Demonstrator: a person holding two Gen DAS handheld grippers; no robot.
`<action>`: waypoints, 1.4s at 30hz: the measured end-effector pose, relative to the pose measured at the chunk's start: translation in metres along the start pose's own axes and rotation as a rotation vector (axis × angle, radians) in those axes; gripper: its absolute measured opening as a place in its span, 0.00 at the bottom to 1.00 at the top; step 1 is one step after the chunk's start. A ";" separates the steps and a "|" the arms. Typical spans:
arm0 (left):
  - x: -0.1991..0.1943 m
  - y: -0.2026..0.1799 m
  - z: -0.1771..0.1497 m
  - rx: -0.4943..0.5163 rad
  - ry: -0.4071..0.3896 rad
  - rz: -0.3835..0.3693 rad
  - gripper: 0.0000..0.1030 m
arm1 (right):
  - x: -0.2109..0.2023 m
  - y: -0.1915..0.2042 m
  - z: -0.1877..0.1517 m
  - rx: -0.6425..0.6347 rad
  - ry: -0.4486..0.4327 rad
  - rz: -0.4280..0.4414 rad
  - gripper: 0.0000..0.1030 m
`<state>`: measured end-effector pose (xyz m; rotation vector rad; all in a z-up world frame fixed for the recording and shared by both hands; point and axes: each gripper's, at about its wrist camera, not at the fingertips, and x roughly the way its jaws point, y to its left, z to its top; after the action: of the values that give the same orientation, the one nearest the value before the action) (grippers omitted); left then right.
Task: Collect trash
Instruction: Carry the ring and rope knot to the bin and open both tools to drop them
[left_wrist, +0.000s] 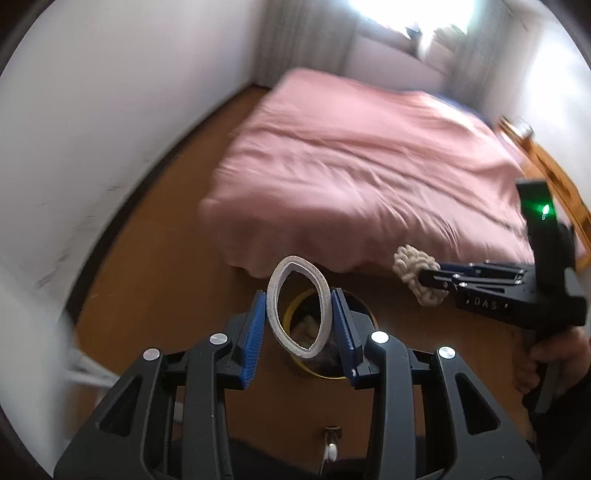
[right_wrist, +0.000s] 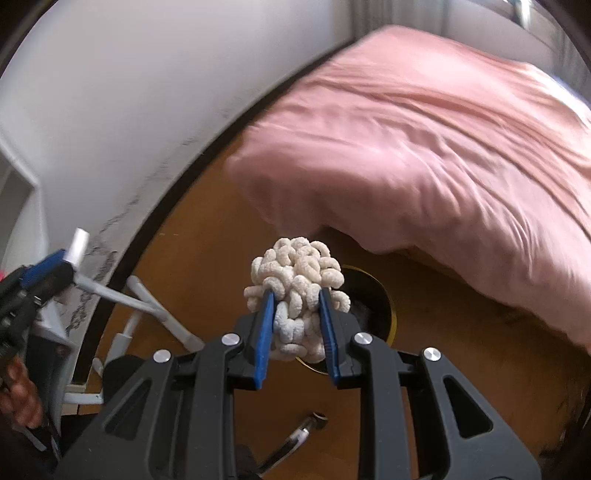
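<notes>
Left tool (left_wrist: 298, 325) pinches a white ring (left_wrist: 298, 306) into an oval directly above the bin (left_wrist: 364, 306) on the floor. Right tool (right_wrist: 295, 317) grips a foam clump (right_wrist: 295, 284) over the same bin, apparently for dropping.

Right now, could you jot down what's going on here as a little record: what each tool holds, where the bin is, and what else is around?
left tool: shut on a white squashed ring
right tool: shut on a cream clump of knotted cord
bin: yellow-rimmed round trash can on the wooden floor, below both tools, some rubbish inside
nearby: bed with pink cover
also on floor: small pen-like item
</notes>
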<state>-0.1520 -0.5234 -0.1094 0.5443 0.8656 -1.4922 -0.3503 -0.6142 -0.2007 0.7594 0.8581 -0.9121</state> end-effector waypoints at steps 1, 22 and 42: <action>0.019 -0.008 0.000 0.024 0.025 -0.004 0.34 | 0.005 -0.010 -0.001 0.012 0.011 -0.006 0.24; 0.196 -0.071 -0.014 0.056 0.305 -0.070 0.37 | 0.076 -0.080 -0.018 0.111 0.125 0.012 0.24; 0.158 -0.042 -0.007 0.033 0.237 0.004 0.78 | 0.079 -0.059 -0.003 0.110 0.090 0.042 0.59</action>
<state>-0.2137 -0.6185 -0.2269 0.7571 1.0234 -1.4592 -0.3760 -0.6638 -0.2820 0.9164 0.8724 -0.8988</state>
